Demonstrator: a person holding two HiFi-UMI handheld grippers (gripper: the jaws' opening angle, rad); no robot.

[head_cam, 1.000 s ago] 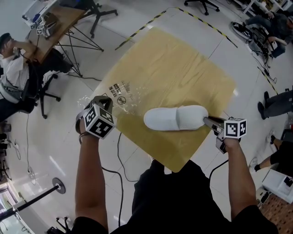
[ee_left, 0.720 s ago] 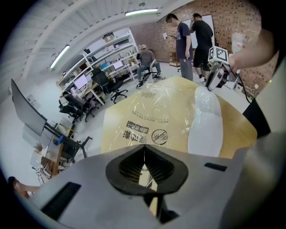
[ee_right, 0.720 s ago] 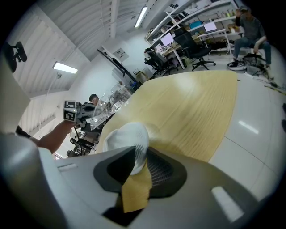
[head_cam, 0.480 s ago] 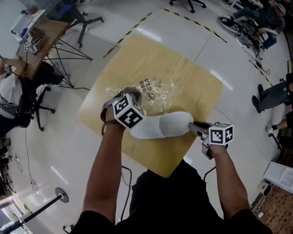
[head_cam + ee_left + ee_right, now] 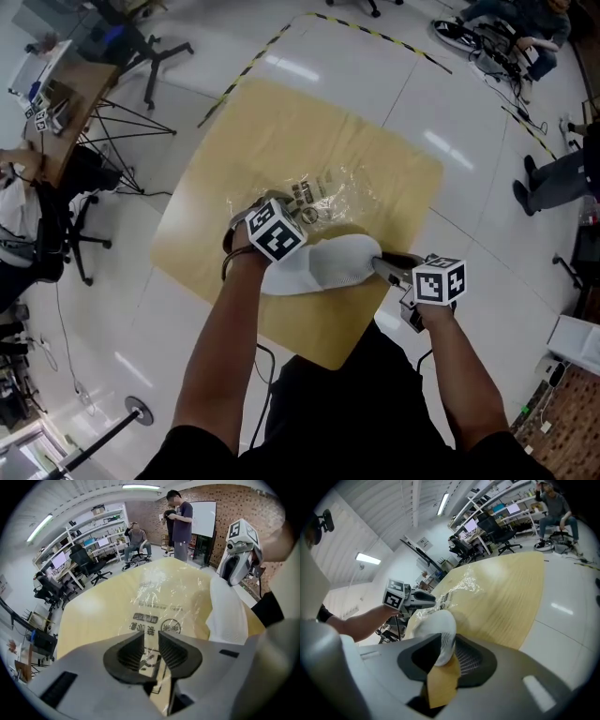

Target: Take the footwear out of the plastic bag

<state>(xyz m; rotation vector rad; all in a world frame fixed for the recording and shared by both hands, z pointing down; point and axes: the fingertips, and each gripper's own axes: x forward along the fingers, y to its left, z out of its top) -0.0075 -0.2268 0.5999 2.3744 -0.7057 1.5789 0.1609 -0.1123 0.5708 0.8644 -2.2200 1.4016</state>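
Note:
A white slipper [image 5: 319, 264] hangs over the near part of the tan table [image 5: 281, 122]. My right gripper [image 5: 378, 266] is shut on its heel end, and in the right gripper view the slipper [image 5: 436, 623] sits clamped between the pads [image 5: 466, 656]. The clear printed plastic bag [image 5: 328, 187] lies crumpled on the table just beyond the slipper's toe. My left gripper [image 5: 284, 199] hovers at the bag's near edge. Its jaws are opening. In the left gripper view [image 5: 151, 637] the gap shows only the bag [image 5: 159, 602] lying on the table beyond.
A desk [image 5: 56, 103] with a seated person and office chairs [image 5: 122, 47] stand at the far left. Black-and-yellow floor tape [image 5: 375, 33] runs past the table's far corner. Another person's legs [image 5: 553, 183] show at the right. People [image 5: 180, 522] stand beyond the table.
My left gripper carried the bag from the table's left edge to its middle, beside the slipper's toe. The slipper shifted left and nearer, still in the right gripper.

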